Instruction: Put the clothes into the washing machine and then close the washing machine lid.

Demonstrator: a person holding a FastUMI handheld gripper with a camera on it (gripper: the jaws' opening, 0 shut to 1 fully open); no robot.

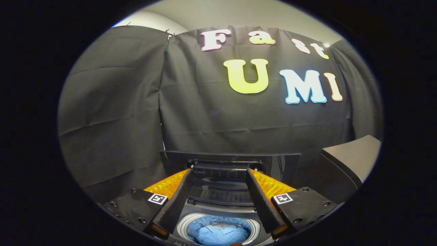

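One pair of tongs [218,177], two fingers spread wide apart, nothing held between them. Each finger carries one square marker tag on its outer block, so two tags in all.

Left finger [174,205] slants inward toward the washer's back edge. Between the two fingers: one top-loading washing machine [220,201], seen from above and in front. Its lid [230,160] stands raised, upright at the rear edge, just beyond the fingertips. The round drum opening [218,228] lies low between the finger bases, one pale ring around it.

Inside the drum: one bundle of light blue clothes [222,235], crumpled, resting at the bottom; whether it is one garment or more, cannot tell. One small reddish-brown spot sits at the drum's near rim, too small to identify.

Right finger [264,205] mirrors the left, slanting inward. Further right, beside the washer and well apart from the tongs: one dark boxy cabinet [351,160] with a flat grey top.
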